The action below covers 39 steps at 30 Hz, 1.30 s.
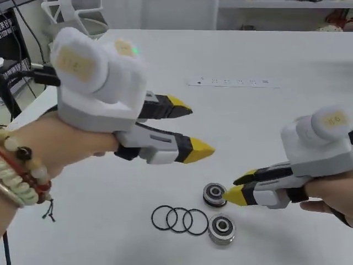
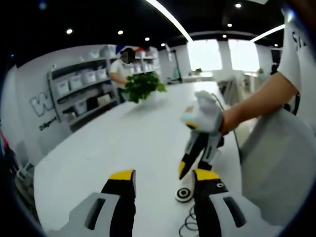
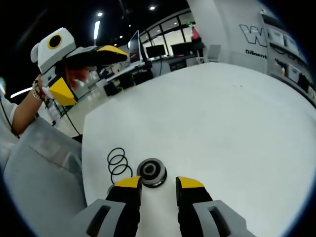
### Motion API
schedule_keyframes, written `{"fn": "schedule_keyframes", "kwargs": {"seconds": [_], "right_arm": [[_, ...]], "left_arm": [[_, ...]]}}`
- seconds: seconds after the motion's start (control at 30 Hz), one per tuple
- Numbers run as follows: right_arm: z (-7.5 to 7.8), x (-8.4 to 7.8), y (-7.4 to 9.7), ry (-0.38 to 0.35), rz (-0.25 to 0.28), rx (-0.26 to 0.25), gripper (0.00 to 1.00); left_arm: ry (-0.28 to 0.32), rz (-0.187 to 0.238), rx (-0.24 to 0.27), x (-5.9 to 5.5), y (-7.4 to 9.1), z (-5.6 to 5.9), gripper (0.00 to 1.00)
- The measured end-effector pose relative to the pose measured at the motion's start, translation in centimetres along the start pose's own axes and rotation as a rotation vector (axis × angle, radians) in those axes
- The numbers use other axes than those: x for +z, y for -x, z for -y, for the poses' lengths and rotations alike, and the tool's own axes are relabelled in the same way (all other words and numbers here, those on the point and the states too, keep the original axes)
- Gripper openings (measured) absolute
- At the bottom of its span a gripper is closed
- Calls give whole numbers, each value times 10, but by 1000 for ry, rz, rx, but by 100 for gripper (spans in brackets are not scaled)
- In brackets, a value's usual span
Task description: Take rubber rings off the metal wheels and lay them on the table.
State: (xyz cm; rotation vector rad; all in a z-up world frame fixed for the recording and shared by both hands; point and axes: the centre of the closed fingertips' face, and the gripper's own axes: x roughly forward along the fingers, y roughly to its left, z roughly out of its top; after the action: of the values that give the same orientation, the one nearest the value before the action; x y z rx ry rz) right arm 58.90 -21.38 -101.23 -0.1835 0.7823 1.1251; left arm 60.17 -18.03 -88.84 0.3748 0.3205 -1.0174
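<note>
Three thin black rubber rings lie flat on the white table, overlapping in a row beside two silver, dark-centred wheels. The right gripper is at the farther wheel, jaws slightly apart and empty. The raised left gripper has its jaws wide apart and empty.

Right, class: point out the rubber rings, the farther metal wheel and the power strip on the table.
rubber rings (image 1: 176, 219): head view, on a black band where two rings overlap.
farther metal wheel (image 1: 214, 194): head view, centre of its top face.
power strip (image 1: 234, 83): head view, middle of its white top.
</note>
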Motion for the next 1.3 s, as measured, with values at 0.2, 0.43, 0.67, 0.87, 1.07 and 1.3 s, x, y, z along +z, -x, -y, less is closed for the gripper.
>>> {"fn": "schedule_keyframes", "kwargs": {"seconds": [0.2, 0.43, 0.67, 0.87, 1.07, 1.3], "right_arm": [[2, -4, -4, 12, -14, 1, 26], [-1, -9, -9, 33, -27, 8, 26], [-5, -10, -15, 98, -32, 9, 25], [-2, -9, -16, 113, -30, -6, 24], [-3, -9, -17, 129, -35, 1, 21], [-3, -9, -17, 135, -36, 6, 20]], "left_arm": [[132, 42, -42, -9, -27, 10, 40], [63, -28, -37, -40, -47, 10, 34], [41, -89, -57, -73, -58, 23, 25], [30, -139, -89, -89, -66, 34, 21], [62, -154, -100, -96, -65, 36, 19], [97, -144, -94, -98, -65, 36, 15]]}}
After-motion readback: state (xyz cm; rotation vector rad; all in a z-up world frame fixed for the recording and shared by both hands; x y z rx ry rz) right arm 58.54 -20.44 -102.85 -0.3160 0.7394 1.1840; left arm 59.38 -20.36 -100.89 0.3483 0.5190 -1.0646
